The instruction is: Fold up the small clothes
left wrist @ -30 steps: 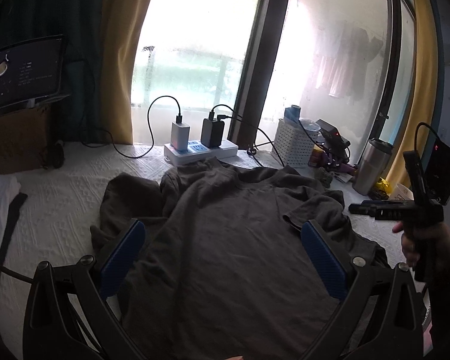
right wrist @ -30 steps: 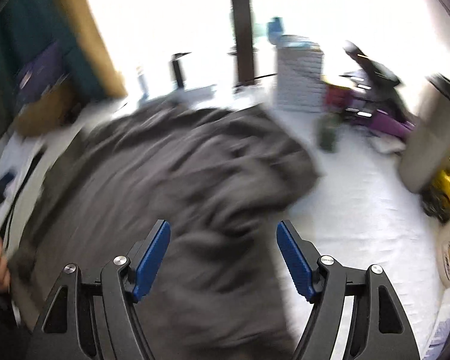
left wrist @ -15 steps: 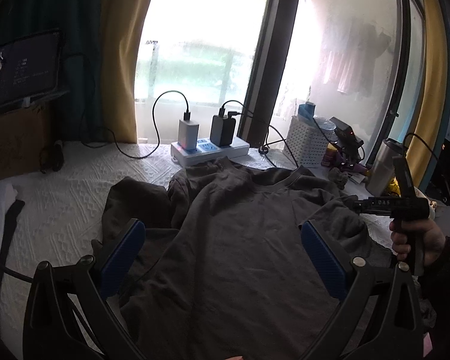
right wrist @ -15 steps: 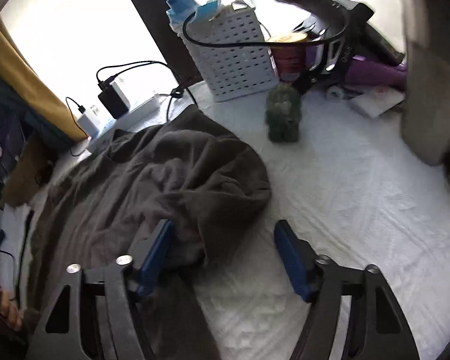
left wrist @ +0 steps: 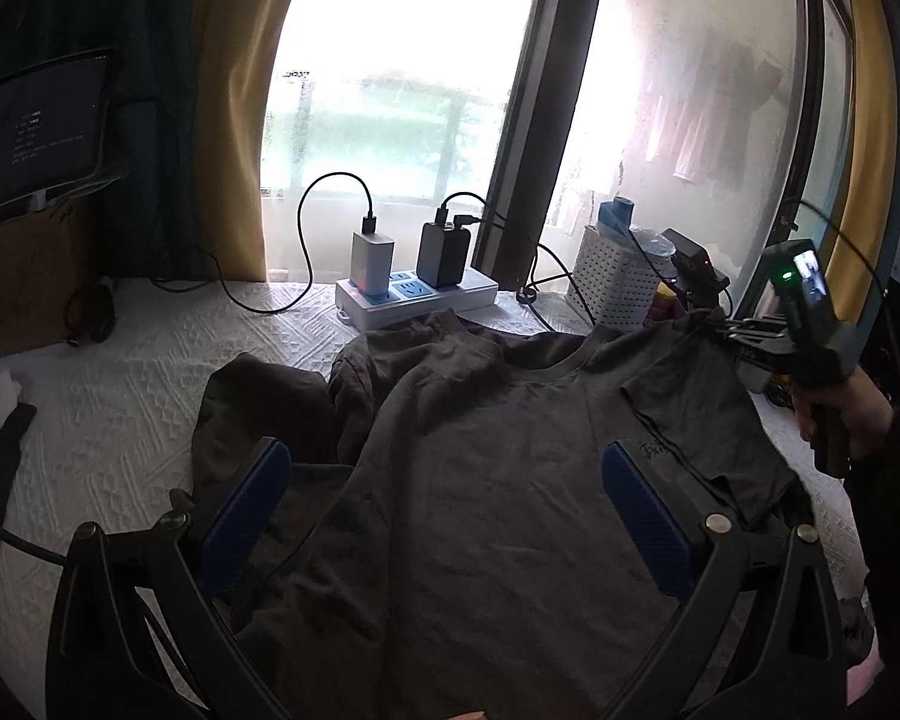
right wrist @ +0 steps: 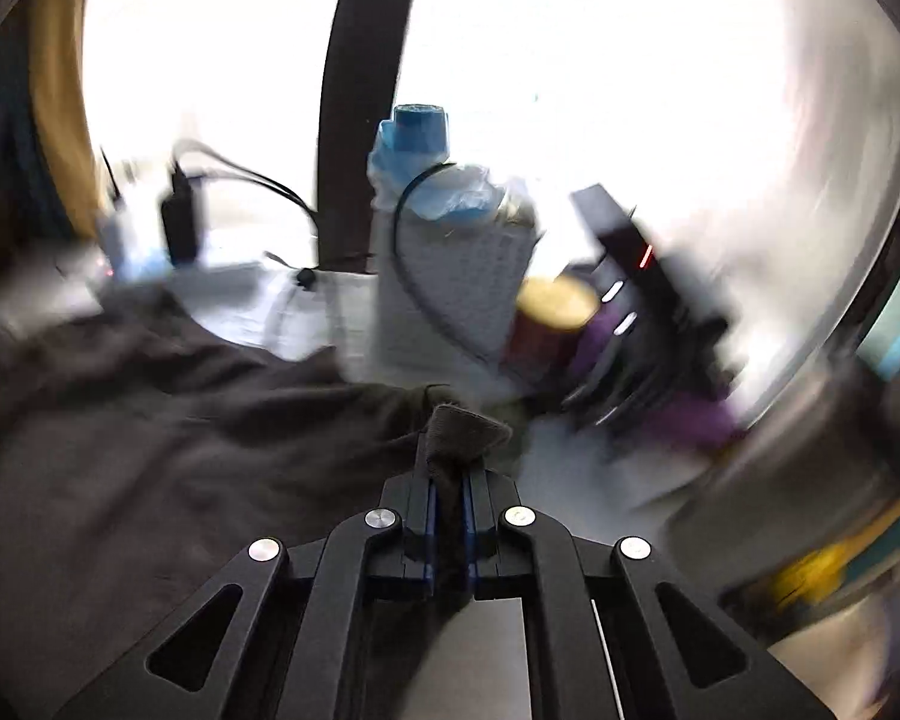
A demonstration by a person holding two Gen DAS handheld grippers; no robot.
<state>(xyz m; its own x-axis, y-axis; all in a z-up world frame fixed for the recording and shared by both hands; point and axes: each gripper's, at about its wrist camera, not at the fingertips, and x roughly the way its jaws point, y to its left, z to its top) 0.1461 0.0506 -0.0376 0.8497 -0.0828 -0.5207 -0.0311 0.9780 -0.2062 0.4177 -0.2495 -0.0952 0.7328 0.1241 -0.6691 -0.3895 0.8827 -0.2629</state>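
A dark grey T-shirt (left wrist: 486, 480) lies spread on the white textured cover, collar toward the window. My left gripper (left wrist: 444, 510) hovers open above its lower body, blue pads (left wrist: 243, 510) far apart and nothing between them. In the left wrist view my right gripper (left wrist: 717, 330) holds the shirt's right sleeve tip, lifted off the cover. The blurred right wrist view shows the right gripper (right wrist: 448, 480) shut on a pinch of sleeve fabric (right wrist: 462, 429) between its blue pads. A hand (left wrist: 840, 414) holds that gripper's handle.
A power strip (left wrist: 417, 297) with two chargers and cables sits behind the collar. A white perforated basket (left wrist: 615, 282), a camera device (left wrist: 696, 267) and a metal cup stand at the back right. A cardboard box (left wrist: 18, 288) with a screen is at the left.
The right gripper closed on the sleeve edge and pulled it up and outward toward the back right, flattening the right sleeve. The left gripper stayed open over the shirt, barely shifting.
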